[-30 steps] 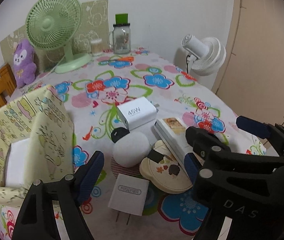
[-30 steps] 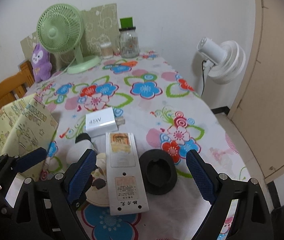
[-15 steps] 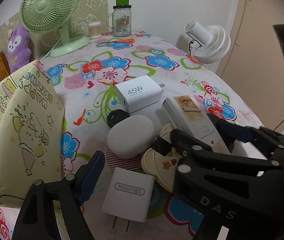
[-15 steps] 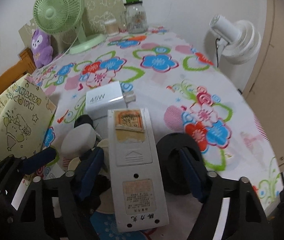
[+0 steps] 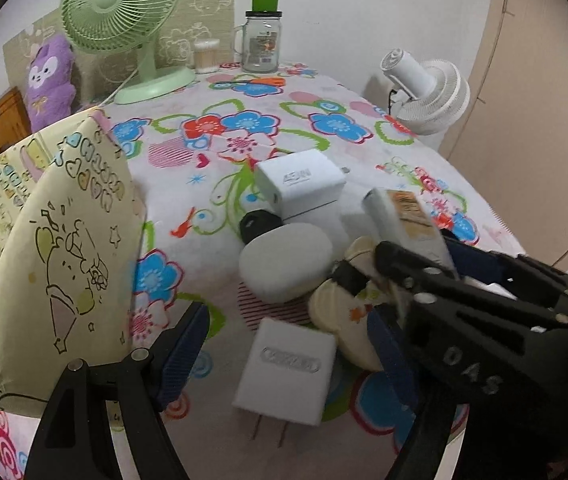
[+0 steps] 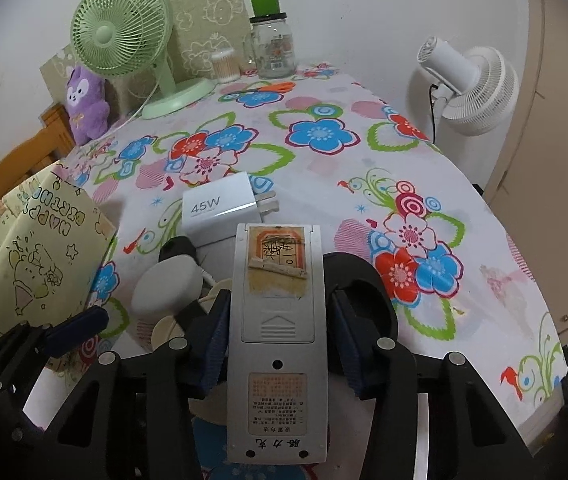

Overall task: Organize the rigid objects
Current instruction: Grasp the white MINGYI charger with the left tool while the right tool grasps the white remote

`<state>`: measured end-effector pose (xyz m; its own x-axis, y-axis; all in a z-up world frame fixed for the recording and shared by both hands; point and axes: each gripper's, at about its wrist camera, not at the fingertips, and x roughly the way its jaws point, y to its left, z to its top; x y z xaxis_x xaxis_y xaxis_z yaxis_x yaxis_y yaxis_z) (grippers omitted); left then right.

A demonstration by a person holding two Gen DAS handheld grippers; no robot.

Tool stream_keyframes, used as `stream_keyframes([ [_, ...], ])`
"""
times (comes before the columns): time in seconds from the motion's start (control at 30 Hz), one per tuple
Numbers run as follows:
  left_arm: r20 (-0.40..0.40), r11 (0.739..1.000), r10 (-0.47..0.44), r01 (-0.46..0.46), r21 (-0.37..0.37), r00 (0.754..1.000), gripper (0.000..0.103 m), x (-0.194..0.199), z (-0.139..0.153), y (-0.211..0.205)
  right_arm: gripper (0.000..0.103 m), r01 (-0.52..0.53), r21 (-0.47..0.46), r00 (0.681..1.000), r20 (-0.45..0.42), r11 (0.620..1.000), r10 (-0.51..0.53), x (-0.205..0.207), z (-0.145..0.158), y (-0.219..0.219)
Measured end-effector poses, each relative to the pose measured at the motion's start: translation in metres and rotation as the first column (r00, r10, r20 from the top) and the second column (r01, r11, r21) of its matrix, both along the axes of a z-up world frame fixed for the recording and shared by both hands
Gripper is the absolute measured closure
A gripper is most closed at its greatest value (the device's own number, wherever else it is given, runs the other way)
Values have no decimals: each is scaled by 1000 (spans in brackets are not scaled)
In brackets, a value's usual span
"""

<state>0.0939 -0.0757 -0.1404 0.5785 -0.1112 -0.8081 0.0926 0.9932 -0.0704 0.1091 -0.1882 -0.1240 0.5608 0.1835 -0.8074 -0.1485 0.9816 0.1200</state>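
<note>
A grey remote (image 6: 277, 320) lies back side up among the clutter on the flowered tablecloth (image 6: 324, 168). My right gripper (image 6: 279, 340) straddles it, jaws closing, and its blue pads (image 6: 215, 340) sit against the remote's long sides. My left gripper (image 5: 284, 354) stands open over a small white charger (image 5: 288, 372) without touching it. Beside these lie a white 45W charger (image 5: 300, 184), a pale oval case (image 5: 284, 260), a cream disc with leaf prints (image 5: 344, 320) and a black round piece (image 6: 368, 292). In the left wrist view the right gripper (image 5: 484, 320) hides part of the remote (image 5: 404, 216).
A yellow gift bag (image 5: 63, 248) stands open at the left, close to my left finger. At the table's back are a green fan (image 5: 123, 8), a purple plush (image 5: 49, 80), a glass jar (image 5: 261, 40) and a swab box (image 5: 205, 54). A white fan (image 5: 428, 92) stands off the right edge.
The right jaws have closed in from wide apart onto the remote's sides. Both grippers have sunk slightly toward the table. The left jaws kept their width.
</note>
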Motion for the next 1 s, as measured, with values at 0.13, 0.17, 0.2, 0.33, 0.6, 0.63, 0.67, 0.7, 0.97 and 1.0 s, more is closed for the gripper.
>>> stream_keyframes([
  [0.13,2,1000,-3,3,-1,1000,25,-8,-1,1,52,3,-16,1000,13,1000,-3,-9,2,3],
  [0.17,5,1000,-6,6,0,1000,28,-10,-1,1,52,4,-19,1000,17,1000,-4,-11,3,4],
  [0.2,8,1000,-8,8,-1,1000,32,-11,-2,1,52,6,-19,1000,20,1000,-6,-12,4,5],
  [0.33,4,1000,-16,16,-23,1000,42,-16,-2,2,52,15,-30,999,40,999,-13,-19,10,7],
  [0.6,-17,1000,0,0,-12,1000,50,-24,-8,12,52,26,-30,999,39,999,-25,-24,12,11],
  [0.63,-19,1000,-3,3,-15,1000,52,-23,-10,11,52,25,-33,999,37,999,-24,-24,11,12],
  [0.67,-9,1000,-3,3,-7,1000,55,-23,-10,10,52,25,-36,999,37,999,-24,-25,11,13],
  [0.7,-3,1000,-3,3,4,1000,61,-23,-11,9,52,23,-39,999,38,999,-22,-25,11,15],
  [0.97,17,1000,18,-18,-13,1000,63,-15,-1,12,52,37,-44,999,41,998,-35,-23,14,17],
  [1.0,22,1000,18,-18,-15,1000,63,-15,2,12,52,36,-47,998,45,998,-33,-23,16,18],
])
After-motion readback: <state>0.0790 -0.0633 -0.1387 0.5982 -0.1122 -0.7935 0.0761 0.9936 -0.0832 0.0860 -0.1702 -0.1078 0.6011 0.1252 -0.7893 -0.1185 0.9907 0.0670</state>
